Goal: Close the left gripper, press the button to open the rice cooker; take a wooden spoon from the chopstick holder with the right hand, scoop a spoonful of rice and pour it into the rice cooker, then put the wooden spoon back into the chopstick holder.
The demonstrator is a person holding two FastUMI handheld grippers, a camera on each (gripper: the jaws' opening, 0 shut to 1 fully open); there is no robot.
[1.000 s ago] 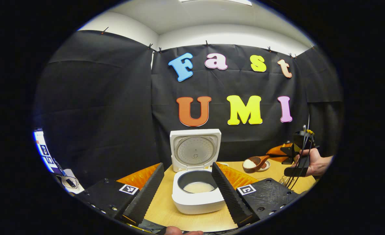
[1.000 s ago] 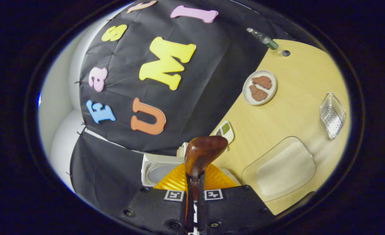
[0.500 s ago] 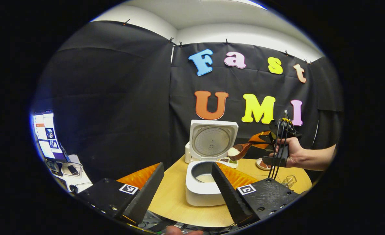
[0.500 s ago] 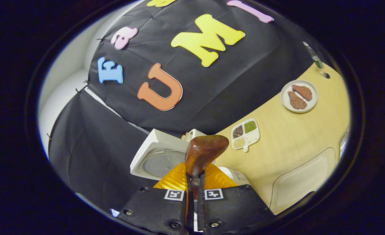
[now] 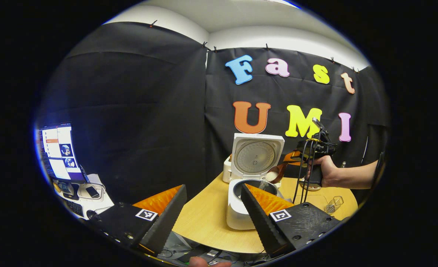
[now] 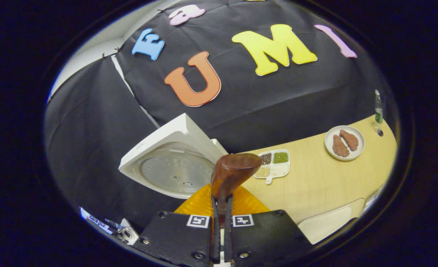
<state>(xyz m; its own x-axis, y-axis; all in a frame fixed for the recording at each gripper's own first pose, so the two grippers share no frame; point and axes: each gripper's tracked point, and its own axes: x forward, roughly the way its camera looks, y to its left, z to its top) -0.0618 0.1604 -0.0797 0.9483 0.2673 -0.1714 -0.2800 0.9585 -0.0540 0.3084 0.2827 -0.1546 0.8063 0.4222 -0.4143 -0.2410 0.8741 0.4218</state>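
Observation:
The white rice cooker (image 5: pixel 237 215) stands on the table with its lid (image 5: pixel 256 157) raised, partly hidden by my finger. My left gripper (image 5: pixel 213 213) hangs open in front of it, nothing between its fingers. A hand holds my right gripper (image 5: pixel 287 161) above the pot, shut on the wooden spoon (image 5: pixel 276 173). The spoon is tilted and rice (image 5: pixel 265 183) spills from it into the pot. In the right gripper view the spoon's brown back (image 6: pixel 234 172) sticks out beyond my right gripper (image 6: pixel 221 202), with the cooker lid (image 6: pixel 170 168) just to its left.
A divided seasoning dish (image 6: pixel 273 165), a plate with two pieces of meat (image 6: pixel 344 142) and a bottle (image 6: pixel 378 109) sit toward the table's far side. The rice tray (image 6: pixel 324 226) lies at lower right. A wire basket (image 5: pixel 334 204) stands right of the cooker; a monitor (image 5: pixel 57 152) glows at far left.
My right gripper carried the loaded spoon from the right to above the pot and tipped it; rice now falls. The left gripper drew back, leaving the cooker smaller and further right.

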